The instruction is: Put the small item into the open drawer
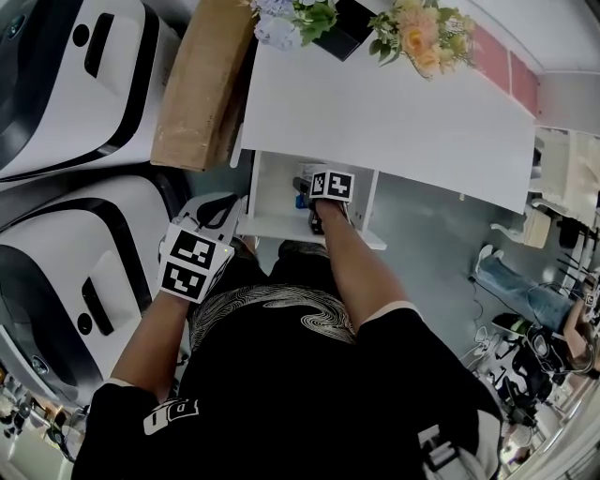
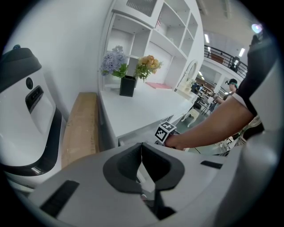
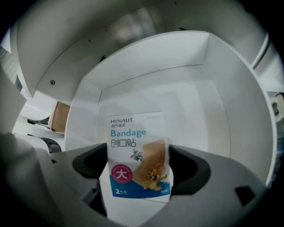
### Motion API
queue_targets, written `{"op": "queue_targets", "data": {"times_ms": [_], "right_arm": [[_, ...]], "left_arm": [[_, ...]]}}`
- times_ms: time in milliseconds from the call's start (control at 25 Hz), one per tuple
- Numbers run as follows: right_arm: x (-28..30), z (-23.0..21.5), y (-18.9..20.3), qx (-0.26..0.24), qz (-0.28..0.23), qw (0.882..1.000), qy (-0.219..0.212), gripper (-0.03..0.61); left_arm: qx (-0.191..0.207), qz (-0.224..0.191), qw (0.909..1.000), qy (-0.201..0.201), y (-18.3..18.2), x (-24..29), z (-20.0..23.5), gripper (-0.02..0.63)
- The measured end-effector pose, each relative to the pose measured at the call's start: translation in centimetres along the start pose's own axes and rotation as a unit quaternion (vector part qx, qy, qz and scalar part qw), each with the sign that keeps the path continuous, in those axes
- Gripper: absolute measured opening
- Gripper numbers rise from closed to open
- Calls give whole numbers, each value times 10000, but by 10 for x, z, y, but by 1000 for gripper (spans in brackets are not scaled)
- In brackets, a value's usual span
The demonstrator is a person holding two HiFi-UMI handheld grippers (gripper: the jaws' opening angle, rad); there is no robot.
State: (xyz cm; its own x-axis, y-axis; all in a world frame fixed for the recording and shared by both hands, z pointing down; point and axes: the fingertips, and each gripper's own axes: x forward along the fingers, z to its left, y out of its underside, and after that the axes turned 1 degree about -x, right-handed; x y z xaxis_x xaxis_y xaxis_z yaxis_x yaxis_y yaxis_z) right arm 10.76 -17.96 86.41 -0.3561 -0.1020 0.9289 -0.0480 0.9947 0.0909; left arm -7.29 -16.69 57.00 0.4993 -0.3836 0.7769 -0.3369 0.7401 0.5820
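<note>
My right gripper (image 3: 138, 170) is shut on a small bandage packet (image 3: 137, 153), white with blue print and a cartoon picture. The packet hangs upright inside the open white drawer (image 3: 213, 84), above its bare floor. In the head view the right gripper (image 1: 309, 194) reaches down into that drawer (image 1: 267, 225), which is pulled out from under the white desk (image 1: 394, 112). My left gripper (image 1: 197, 258) hangs to the left of the drawer, apart from it. Its jaws (image 2: 141, 148) are shut with nothing between them.
Two large white-and-black machines (image 1: 66, 272) stand at the left. A cardboard box (image 1: 202, 84) leans between them and the desk. Flowers (image 1: 417, 28) and a black vase (image 2: 127, 85) stand at the desk's back edge, under a white shelf unit (image 2: 155, 26).
</note>
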Motion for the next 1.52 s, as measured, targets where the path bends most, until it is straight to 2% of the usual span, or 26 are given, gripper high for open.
{"op": "queue_targets", "data": {"times_ms": [520,840,960,1120,1200,1280,1440,1520], "right_arm": [[-13,2,-6,128,-160,9997,-112,426],[-38,15,-12,-57,-338,9993,-129,426],[-53,20,-13,-65,-505,9985,-198,426],[-89,31,-24,-303,-991,9941,-328,421],[-113,34,-27,-402,-1281,9904,-330,365],[-138,36,-28,-419,-1576,9862,-281,250],[-183,52,-23,-433,-2104,9760,-364,128],[-208,62,-21,-474,-2414,9685,-396,21]], "left_arm": [[217,-179,9995,110,-13,-4,-4,15],[379,-248,9986,283,-20,-6,-13,15],[396,-311,9980,392,-22,-7,-16,15],[472,-397,9967,528,-29,-10,-23,15],[579,-433,9956,595,-33,-11,-26,15],[677,-462,9944,666,-36,-12,-30,15],[760,-532,9920,860,-40,-16,-39,15],[810,-585,9903,967,-44,-19,-45,15]]}}
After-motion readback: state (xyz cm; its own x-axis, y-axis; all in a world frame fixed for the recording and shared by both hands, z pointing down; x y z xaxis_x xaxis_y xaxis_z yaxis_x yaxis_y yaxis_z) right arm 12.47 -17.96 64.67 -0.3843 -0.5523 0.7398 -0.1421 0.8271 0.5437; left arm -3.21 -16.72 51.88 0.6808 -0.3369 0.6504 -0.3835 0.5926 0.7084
